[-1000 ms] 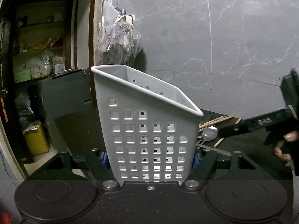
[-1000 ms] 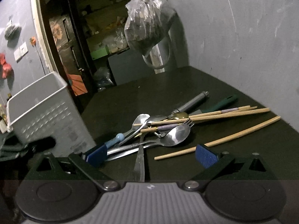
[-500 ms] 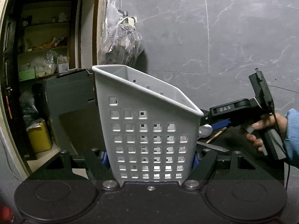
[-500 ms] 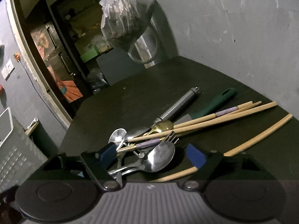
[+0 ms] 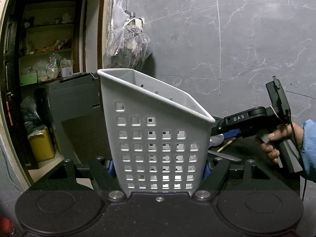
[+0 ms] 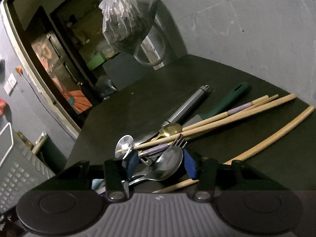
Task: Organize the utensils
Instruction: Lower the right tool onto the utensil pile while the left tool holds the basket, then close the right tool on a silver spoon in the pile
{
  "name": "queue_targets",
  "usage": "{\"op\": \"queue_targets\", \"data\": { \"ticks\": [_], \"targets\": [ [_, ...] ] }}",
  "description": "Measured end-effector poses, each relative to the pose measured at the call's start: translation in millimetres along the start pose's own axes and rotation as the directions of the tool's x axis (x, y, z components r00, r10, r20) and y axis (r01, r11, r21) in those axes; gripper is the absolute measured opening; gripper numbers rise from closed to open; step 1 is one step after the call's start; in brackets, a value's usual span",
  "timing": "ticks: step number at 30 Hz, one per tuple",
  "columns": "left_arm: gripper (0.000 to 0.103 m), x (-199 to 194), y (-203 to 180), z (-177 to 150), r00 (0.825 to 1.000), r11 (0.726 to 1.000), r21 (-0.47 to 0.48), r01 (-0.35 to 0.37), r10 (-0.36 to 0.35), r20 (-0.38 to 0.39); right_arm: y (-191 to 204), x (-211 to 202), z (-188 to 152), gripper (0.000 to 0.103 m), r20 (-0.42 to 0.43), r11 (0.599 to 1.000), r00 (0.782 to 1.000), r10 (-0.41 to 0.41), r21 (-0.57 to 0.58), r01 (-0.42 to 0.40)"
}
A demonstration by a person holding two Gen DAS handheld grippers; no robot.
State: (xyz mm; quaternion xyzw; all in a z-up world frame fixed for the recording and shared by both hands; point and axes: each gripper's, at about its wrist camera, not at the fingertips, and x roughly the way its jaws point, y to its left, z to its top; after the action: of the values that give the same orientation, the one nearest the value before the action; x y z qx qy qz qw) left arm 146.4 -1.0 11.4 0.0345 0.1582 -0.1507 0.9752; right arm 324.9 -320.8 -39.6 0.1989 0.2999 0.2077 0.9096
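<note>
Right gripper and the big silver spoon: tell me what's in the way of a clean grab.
Nothing blocks the right gripper: the silver spoon already sits between its closing jaws. But a fork and purple-handled utensil lie tangled against it, so they may lift along.

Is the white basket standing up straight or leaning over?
Leaning. The white basket sits tilted between the left gripper pads, its rim sloping down to the right.

The utensil pile (image 6: 158,150) is crowding the lower centre of the right wrist view, chopsticks (image 6: 237,116) fanning rightward. Bare dark tabletop (image 6: 138,102) is lying open above it. A hanging plastic bag (image 6: 126,19) is blocking the upper centre.
</note>
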Motion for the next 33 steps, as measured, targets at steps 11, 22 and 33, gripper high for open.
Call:
{"op": "queue_targets", "data": {
  "ticks": [11, 22, 33],
  "targets": [
    [0.076, 0.8, -0.4, 0.4, 1.0, 1.0, -0.001, -0.008, 0.008, -0.002, -4.7, 1.1, -0.4, 0.017, -0.012, 0.998, 1.0, -0.017, 0.053, 0.018],
    [0.076, 0.2, -2.4, 0.4, 1.0, 0.999, -0.014, -0.031, 0.031, -0.001, -7.2, 7.7, 3.6, 0.027, -0.012, 0.996, 1.0, 0.008, 0.086, -0.007],
    [0.076, 0.0, -6.0, -0.1, 0.999, 0.998, -0.017, -0.054, 0.054, 0.001, -21.1, 2.1, -3.0, 0.007, -0.006, 0.975, 0.999, 0.04, 0.219, -0.038]
  ]
}}
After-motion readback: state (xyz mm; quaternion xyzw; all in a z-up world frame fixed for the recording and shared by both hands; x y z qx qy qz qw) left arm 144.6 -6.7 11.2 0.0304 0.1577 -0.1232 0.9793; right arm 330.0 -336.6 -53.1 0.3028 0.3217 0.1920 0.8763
